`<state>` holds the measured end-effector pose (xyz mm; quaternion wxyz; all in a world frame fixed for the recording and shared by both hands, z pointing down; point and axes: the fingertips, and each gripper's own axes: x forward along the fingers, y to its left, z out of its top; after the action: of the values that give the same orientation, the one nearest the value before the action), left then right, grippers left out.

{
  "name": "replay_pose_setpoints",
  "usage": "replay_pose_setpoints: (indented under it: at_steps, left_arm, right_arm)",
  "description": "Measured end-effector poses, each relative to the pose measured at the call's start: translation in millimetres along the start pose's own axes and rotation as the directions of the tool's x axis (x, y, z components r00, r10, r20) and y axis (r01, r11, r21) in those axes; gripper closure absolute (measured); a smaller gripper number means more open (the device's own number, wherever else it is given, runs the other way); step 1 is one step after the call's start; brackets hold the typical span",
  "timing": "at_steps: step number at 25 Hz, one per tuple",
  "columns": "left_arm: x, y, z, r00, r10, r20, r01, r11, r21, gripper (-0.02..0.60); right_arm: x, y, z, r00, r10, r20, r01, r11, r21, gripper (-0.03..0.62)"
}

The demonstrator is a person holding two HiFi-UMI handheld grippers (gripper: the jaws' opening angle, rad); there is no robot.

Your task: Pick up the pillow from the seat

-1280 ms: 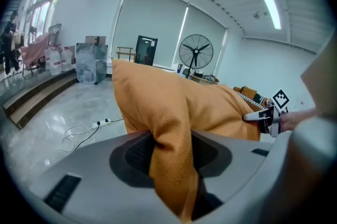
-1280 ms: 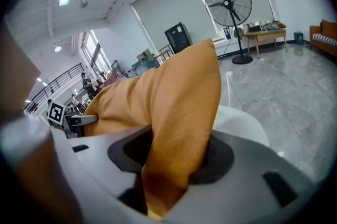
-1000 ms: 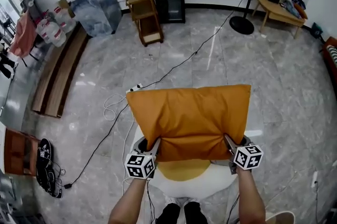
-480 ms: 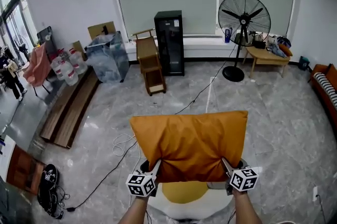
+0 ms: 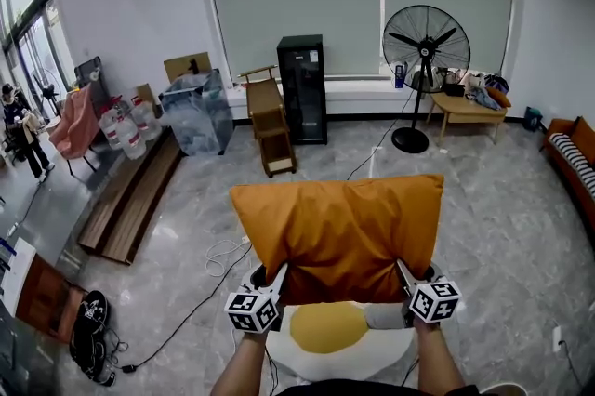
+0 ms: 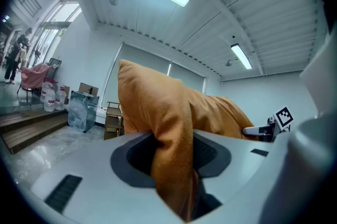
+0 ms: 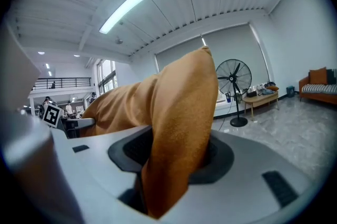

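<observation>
The orange pillow (image 5: pixel 339 236) hangs in the air above the seat, a white chair (image 5: pixel 372 352) with a yellow pad (image 5: pixel 325 327). My left gripper (image 5: pixel 274 278) is shut on the pillow's lower left corner, and my right gripper (image 5: pixel 404 275) is shut on its lower right corner. In the left gripper view the orange fabric (image 6: pixel 168 128) is pinched between the dark pads of the left gripper (image 6: pixel 171 157). In the right gripper view a fold of the pillow (image 7: pixel 179 112) is clamped the same way in the right gripper (image 7: pixel 171 157). The pillow stands upright and hides the fingertips from above.
A standing fan (image 5: pixel 426 36), a black cabinet (image 5: pixel 302 87) and a wooden cart (image 5: pixel 270 125) line the far wall. A low table (image 5: pixel 465 111) and a sofa (image 5: pixel 572 152) are at the right. A cable (image 5: pixel 200 292) trails over the floor at the left, beside wooden planks (image 5: pixel 130 199).
Both grippers have risen together with the pillow, lifting it off the seat; more of the yellow pad shows below it. The head view has tilted up towards the far wall.
</observation>
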<state>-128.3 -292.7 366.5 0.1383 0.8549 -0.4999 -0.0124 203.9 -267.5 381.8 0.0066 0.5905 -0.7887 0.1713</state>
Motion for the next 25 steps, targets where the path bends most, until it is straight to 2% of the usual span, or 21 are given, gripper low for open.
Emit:
replay_pose_setpoints:
  at_steps: [6,14,25]
  left_arm:
    - [-1,-2,16,1.000,0.003,0.026,-0.004,0.999,0.035,0.405]
    - [-8,-7,20,0.999,-0.003,0.043,0.002,1.000,0.020,0.405]
    - [-10,-8,25,0.998,-0.001,0.065,-0.001,0.999,0.040,0.405]
  right_arm:
    - [-2,4,6,0.999,-0.004,0.035,0.004,1.000,0.005,0.395]
    - [-10,9,16,0.998,-0.016,0.055,0.018,0.999,-0.026,0.401]
    - [-10,10,20,0.998,0.013,0.069,-0.011,0.999,-0.036,0.401]
